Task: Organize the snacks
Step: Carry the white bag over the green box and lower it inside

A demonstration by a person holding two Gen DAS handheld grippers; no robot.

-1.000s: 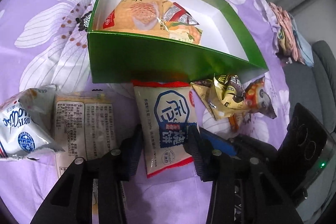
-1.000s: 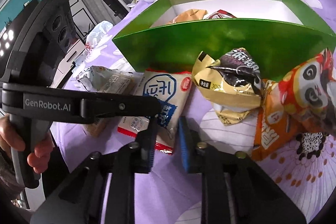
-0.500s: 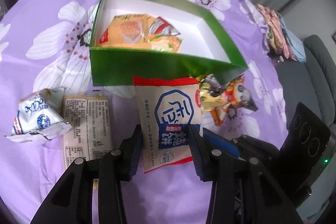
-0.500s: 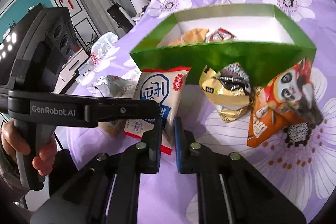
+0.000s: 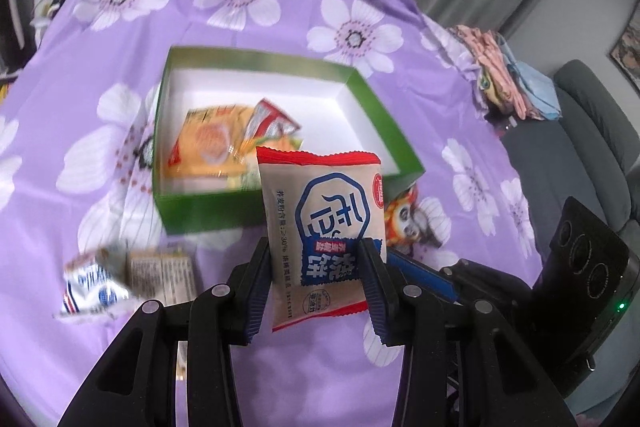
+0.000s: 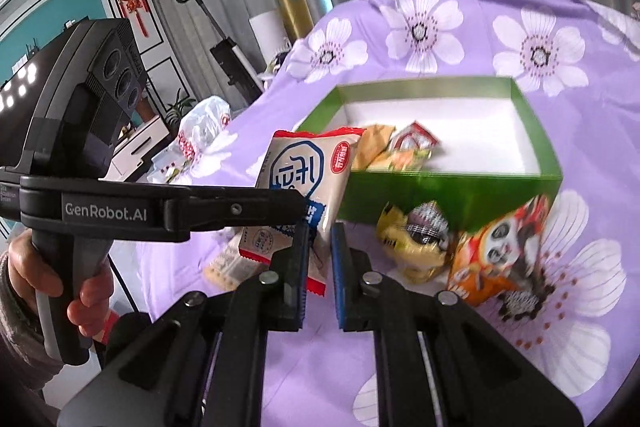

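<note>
Left gripper [image 5: 316, 279]: closed across the width of the biscuit packet [image 5: 324, 223] — held clear of the purple cloth [image 5: 280, 3].
Right gripper [image 6: 320, 267]: jaws nearly together with a narrow gap; nothing seen between the pads, though the packet's lower edge sits close in front, so contact cannot be told.
Packet axis: long axis upright, running from 6 to 12 o'clock out of the left jaws; red crimped top edge uppermost, printed face toward the left camera.
Green box [image 5: 384, 115]: open, white inside, lying at 12 o'clock beyond the packet, its near wall just behind the packet's upper half.
Box contents: orange packets [image 5: 212, 143] at the near-left; right half bare.
Nearer hand: left — already carrying the load.
Judged next move: forward toward 12 o'clock over the near wall, then release.
Still on cloth: yellow packet [image 6: 416, 235] and panda packet [image 6: 504, 251] against the box's outer wall; blue-and-white packet [image 5: 94, 283] and tan packet [image 5: 160, 271] at 9 o'clock.
</note>
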